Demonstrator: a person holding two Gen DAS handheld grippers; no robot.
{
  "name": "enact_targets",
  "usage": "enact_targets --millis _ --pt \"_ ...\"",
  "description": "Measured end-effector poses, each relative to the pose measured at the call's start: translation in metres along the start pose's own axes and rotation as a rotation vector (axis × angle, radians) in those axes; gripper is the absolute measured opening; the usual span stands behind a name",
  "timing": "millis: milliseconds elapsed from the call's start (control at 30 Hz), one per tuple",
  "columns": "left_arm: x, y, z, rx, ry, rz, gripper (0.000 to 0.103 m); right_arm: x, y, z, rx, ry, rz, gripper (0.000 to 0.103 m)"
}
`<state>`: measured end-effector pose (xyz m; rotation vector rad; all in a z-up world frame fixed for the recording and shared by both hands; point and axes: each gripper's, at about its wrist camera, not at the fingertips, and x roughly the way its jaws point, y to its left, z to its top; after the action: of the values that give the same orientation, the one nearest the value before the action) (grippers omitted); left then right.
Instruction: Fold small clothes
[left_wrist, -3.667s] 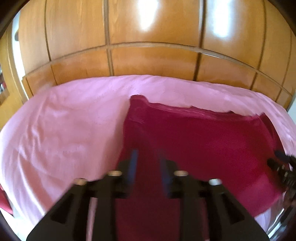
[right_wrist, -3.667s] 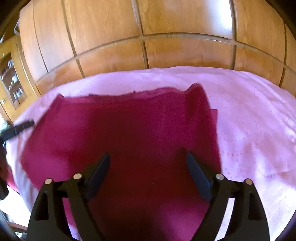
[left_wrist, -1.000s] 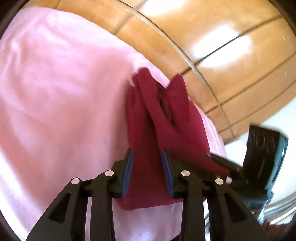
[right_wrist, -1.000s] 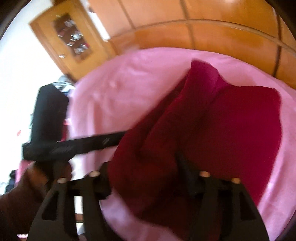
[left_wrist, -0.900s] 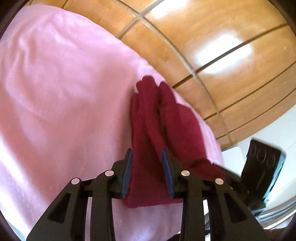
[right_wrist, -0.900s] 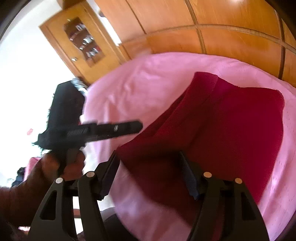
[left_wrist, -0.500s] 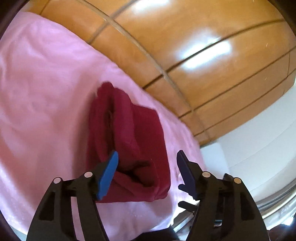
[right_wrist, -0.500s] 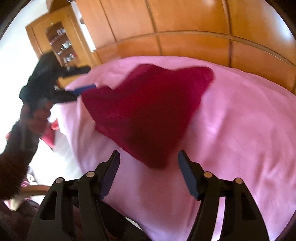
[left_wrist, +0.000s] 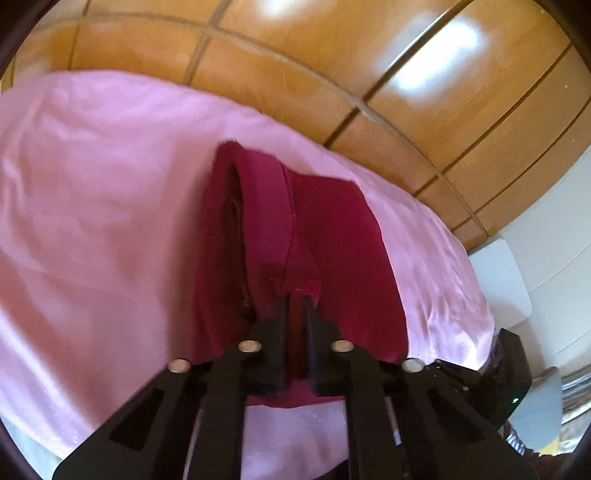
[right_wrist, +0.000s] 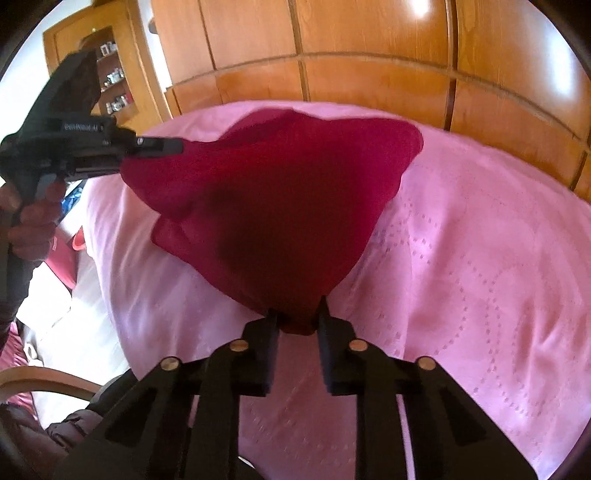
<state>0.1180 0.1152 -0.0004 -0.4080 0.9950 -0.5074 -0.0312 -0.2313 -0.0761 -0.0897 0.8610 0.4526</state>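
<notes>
1. Two grips are on one garment: left gripper (left_wrist: 294, 301) and right gripper (right_wrist: 294, 318) are each clenched on an edge of the red cloth (right_wrist: 280, 206).
2. The cloth sits at frame centre, on the pink bedspread (right_wrist: 480, 258).
3. Step judged mid-fold, with layers already doubled. The next move calls for carrying both held edges across together and laying them square.
4. Containers: none visible.

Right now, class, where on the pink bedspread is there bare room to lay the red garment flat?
Bare pink bedspread lies right of the red garment, toward the wooden wardrobe. It is crowded where the left gripper and right gripper pinch corners.
</notes>
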Motion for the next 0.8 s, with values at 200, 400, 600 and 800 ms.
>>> enact_targets --millis 200,400,600,800 --pt "0.014 0.038 -0.034 -0.08 0.038 0.074 0.005 0.017 0.001 -0.014 -0.02 0.059 0.002 0.011" --pt "0.007 0.042 -0.028 -0.103 0.008 0.025 0.006 0.002 -0.006 -0.009 -0.011 0.058 0.045 0.019" --pt "-0.015 0.04 0.003 -0.108 -0.075 -0.065 0.038 -0.029 -0.02 -0.003 0.022 0.008 0.071 0.052" --pt "0.021 0.042 0.043 -0.114 -0.023 -0.072 0.039 -0.039 -0.035 0.019 0.08 -0.065 0.051 0.053"
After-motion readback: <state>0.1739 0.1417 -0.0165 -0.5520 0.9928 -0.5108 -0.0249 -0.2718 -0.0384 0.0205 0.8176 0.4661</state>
